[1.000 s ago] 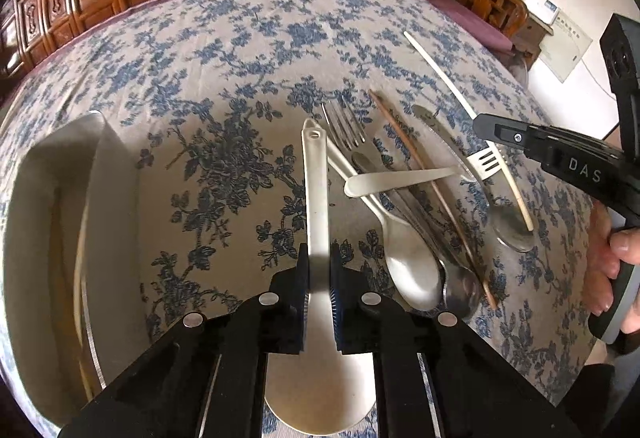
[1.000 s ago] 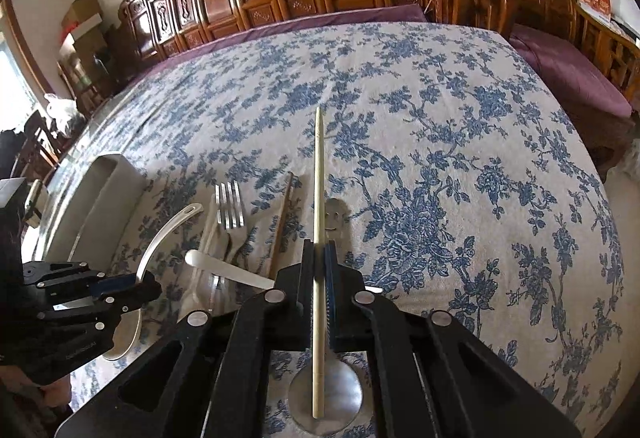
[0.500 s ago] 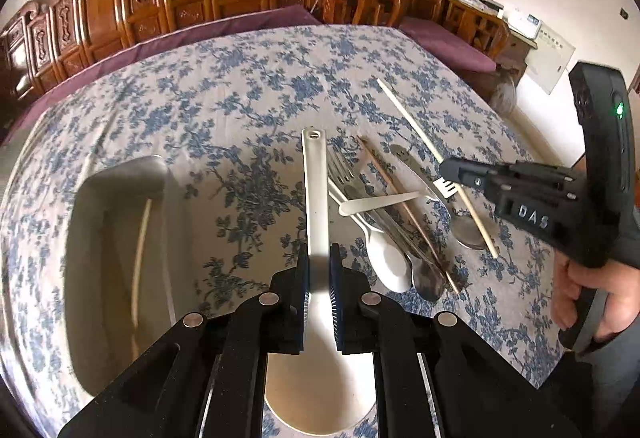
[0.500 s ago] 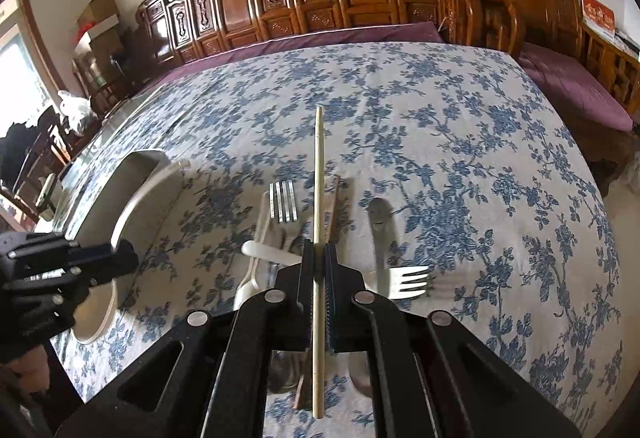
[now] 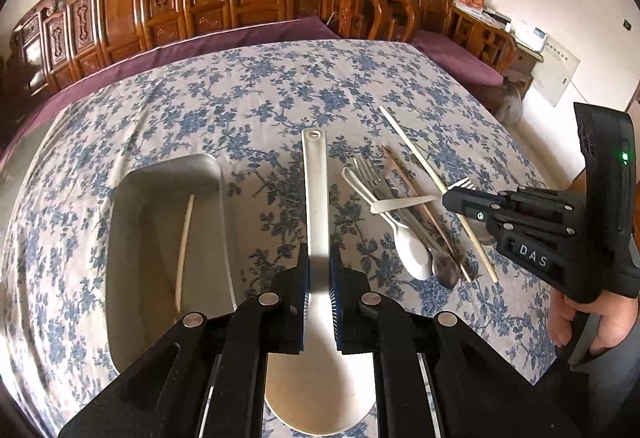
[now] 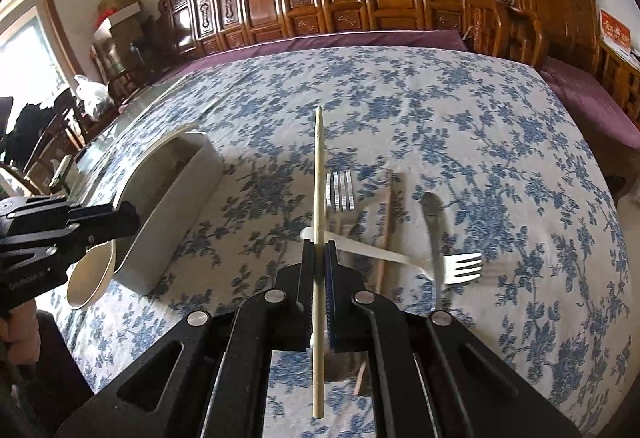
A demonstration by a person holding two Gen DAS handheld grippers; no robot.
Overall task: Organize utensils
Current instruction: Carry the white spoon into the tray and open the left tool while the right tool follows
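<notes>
Gripping a rice paddle point(image 5: 316, 197) left, apparently a chopstick point(image 6: 319, 197) right.

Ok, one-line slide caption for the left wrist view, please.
Left gripper clamps a white rice paddle beside the metal tray; right gripper holds a chopstick above the remaining utensils.

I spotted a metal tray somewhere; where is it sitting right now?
The metal tray sits on the flowered tablecloth, left of the utensil pile in the left wrist view, with one pale chopstick lying inside.

Left gripper point(image 5: 318, 286) clamps rice paddle point(image 5: 316, 222) beside tray point(image 5: 132, 238).
</notes>
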